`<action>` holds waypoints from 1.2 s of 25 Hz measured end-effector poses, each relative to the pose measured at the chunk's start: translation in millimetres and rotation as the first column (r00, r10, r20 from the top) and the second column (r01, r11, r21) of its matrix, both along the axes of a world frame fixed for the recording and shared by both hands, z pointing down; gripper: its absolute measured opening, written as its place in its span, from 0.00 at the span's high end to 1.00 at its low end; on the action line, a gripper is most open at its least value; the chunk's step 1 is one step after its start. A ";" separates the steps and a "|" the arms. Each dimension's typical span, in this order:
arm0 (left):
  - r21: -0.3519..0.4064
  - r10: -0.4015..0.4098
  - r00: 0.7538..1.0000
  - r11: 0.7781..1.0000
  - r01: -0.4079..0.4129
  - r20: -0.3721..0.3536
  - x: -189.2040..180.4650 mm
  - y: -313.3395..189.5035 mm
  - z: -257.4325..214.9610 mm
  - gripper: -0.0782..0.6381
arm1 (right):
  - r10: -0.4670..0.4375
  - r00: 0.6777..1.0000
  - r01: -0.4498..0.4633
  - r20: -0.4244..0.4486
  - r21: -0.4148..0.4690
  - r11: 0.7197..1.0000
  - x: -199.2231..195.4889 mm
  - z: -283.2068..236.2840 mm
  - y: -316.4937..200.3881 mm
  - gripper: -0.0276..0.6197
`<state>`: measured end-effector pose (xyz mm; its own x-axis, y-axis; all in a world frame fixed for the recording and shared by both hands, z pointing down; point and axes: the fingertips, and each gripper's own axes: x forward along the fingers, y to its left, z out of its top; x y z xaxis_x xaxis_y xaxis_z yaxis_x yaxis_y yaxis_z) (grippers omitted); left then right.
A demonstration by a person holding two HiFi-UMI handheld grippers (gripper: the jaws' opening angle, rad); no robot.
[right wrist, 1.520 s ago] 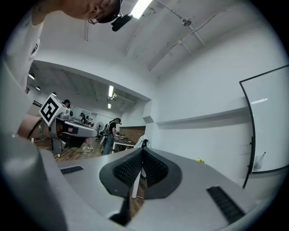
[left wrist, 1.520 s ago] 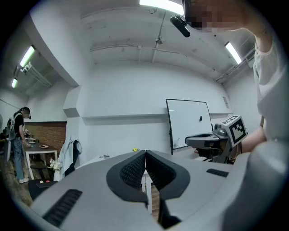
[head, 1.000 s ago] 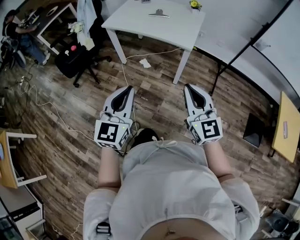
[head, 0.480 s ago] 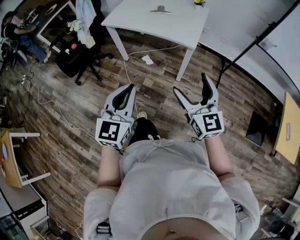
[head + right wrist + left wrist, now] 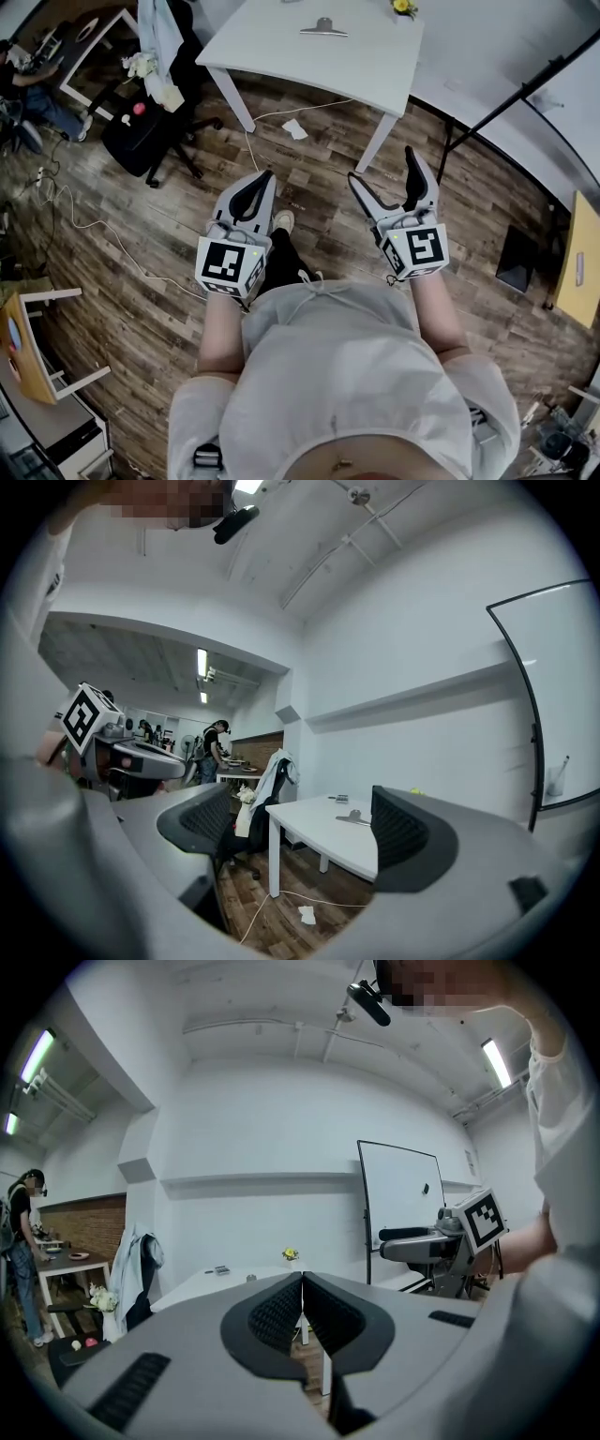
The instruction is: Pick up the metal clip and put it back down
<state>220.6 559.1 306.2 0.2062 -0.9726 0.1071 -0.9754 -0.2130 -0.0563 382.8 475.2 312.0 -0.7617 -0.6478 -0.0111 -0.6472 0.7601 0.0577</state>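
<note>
Jaws of right gripper [image 5: 382, 167]: just opened wide, empty | left gripper [image 5: 264, 175]: pressed together | metal clip [image 5: 322, 29]: untouched on table [image 5: 375, 70], pickup pending

A white table [image 5: 281, 52] stands on a wood-plank floor [image 5: 141, 272]. A metal clip [image 5: 323, 28] lies on the tabletop, near its middle. A small yellow object [image 5: 405, 7] sits at the table's far right corner. A paper scrap [image 5: 294, 129] and a white cable [image 5: 319, 105] lie on the floor beside the table's near legs.

Bright, even light from ceiling tubes [image 5: 494, 1061]; heavy fisheye bending at edges, corners perhaps soft.
</note>
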 end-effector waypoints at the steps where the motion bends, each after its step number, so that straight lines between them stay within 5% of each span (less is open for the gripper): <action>1: 0.000 0.005 1.000 1.000 -0.005 -0.006 -13.3 -12.0 0.6 0.86 | 0.012 1.000 -0.012 -0.005 0.000 1.000 -11.6 -0.1 -10.5 0.23; 16: -0.007 0.145 0.989 0.989 -0.145 -0.037 -211.3 -218.6 -14.4 0.86 | 0.194 0.981 -0.195 -0.027 -0.081 0.977 -193.3 -0.2 -198.8 0.23; 30: -0.075 0.200 0.977 0.976 -0.205 -0.075 -263.4 -345.6 20.9 0.86 | 0.241 0.953 -0.275 -0.182 -0.196 0.941 -248.2 55.1 -322.7 0.23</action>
